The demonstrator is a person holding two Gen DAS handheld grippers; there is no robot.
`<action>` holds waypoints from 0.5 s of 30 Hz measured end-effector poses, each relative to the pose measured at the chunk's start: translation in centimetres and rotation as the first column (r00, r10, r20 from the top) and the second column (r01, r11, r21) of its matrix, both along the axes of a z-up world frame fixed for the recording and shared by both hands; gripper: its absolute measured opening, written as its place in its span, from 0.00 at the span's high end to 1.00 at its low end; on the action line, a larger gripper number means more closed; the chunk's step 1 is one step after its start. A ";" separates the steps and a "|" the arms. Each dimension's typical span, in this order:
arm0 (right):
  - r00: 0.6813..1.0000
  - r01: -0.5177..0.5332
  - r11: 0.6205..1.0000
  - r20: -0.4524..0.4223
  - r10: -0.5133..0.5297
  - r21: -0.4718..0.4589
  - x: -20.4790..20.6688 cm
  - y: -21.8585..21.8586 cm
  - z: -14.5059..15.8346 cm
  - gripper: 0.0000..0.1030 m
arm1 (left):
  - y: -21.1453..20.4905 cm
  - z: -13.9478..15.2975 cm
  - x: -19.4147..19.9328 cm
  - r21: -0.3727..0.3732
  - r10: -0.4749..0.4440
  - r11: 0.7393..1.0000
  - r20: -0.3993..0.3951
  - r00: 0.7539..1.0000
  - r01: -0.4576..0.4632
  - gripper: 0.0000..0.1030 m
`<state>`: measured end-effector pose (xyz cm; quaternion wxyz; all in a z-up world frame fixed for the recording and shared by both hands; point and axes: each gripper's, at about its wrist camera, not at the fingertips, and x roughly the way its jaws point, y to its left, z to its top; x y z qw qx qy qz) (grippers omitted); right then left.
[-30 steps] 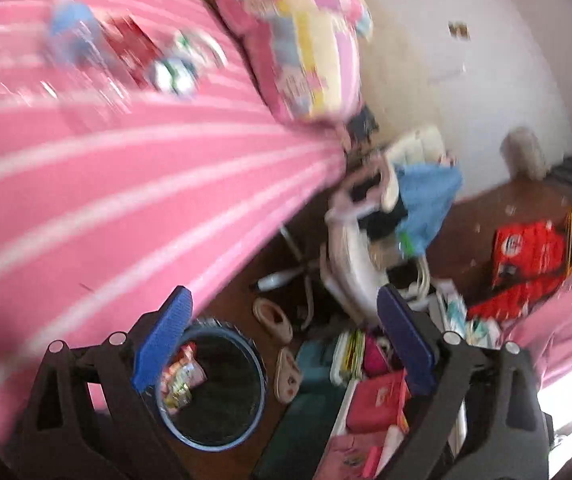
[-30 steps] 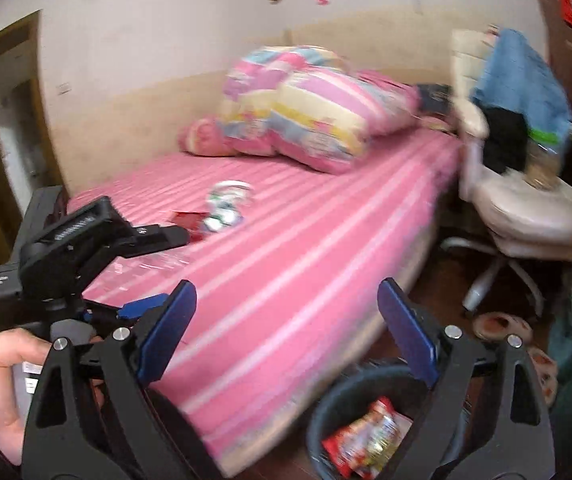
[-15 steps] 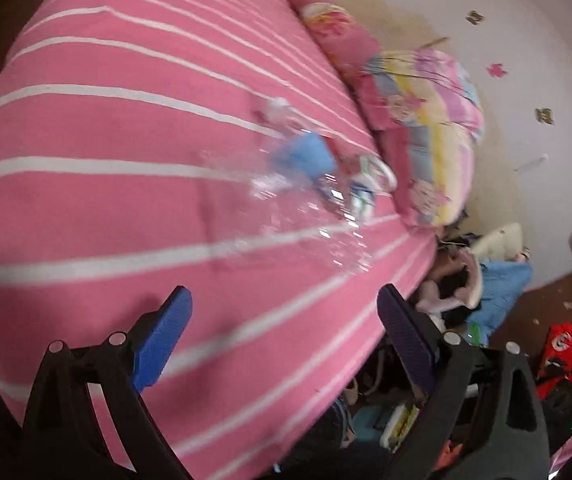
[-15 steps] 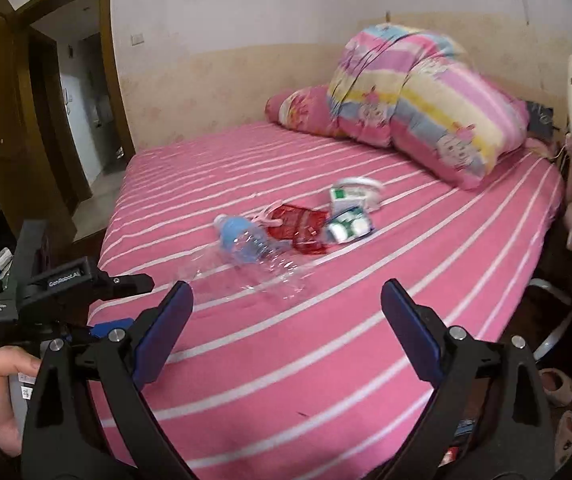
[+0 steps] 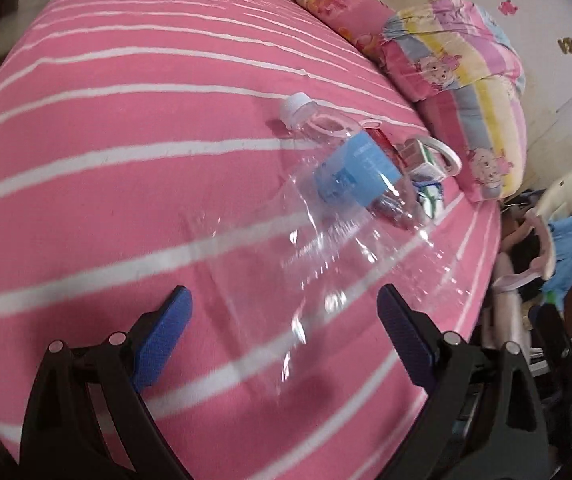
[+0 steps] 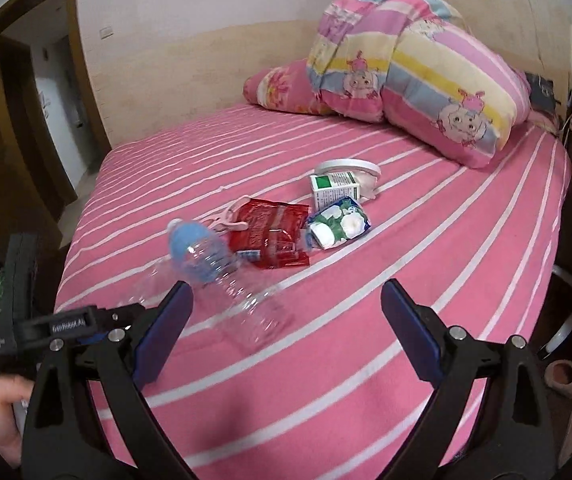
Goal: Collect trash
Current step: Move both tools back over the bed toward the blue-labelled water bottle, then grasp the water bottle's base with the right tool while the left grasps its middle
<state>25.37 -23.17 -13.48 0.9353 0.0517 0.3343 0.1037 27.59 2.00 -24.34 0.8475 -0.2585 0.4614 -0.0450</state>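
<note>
Left gripper (image 5: 282,312): its blue fingers are standing wide apart, holding nothing, and pointing at the bottom end of the bottle.
Bottle (image 5: 338,184): a clear plastic bottle is lying on its side on the pink striped bed (image 5: 106,168), white cap pointing away (it looks empty and light).
Red wrapper (image 6: 272,236): it is lying flat, just beside the bottle's blue label.
Green packet (image 6: 340,224): it is sitting right next to the red wrapper, with a small green and white box (image 6: 334,188) just behind it.
Right gripper (image 6: 286,312): its fingers are spread wide too, hanging over the bed with nothing inside.
Good way to grab: I think the left one is lining up on the bottle. It should be going low, putting one finger on each side of the round body, then squeezing gently so the bottle is not rolling or popping out.
</note>
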 end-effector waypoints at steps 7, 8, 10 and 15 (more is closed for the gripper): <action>0.989 -0.146 0.989 -0.021 0.145 -0.023 2.7 1.9 -2.0 0.09 | 1.4 3.4 0.5 0.021 0.064 0.998 0.078 0.995 -0.066 0.12; 0.987 -0.157 0.988 -0.032 0.156 -0.011 3.3 2.1 -2.6 0.09 | 1.8 4.1 0.9 -0.008 0.067 0.998 0.097 0.993 -0.067 0.12; 0.985 -0.166 0.986 -0.048 0.167 0.025 4.2 2.4 -3.3 0.09 | 2.3 4.8 1.5 -0.066 0.082 0.995 0.132 0.988 -0.074 0.12; 0.975 -0.214 0.977 -0.056 0.215 0.017 5.7 3.8 -4.8 0.09 | 0.9 4.3 5.9 -0.234 -0.005 0.972 0.110 0.994 0.031 0.12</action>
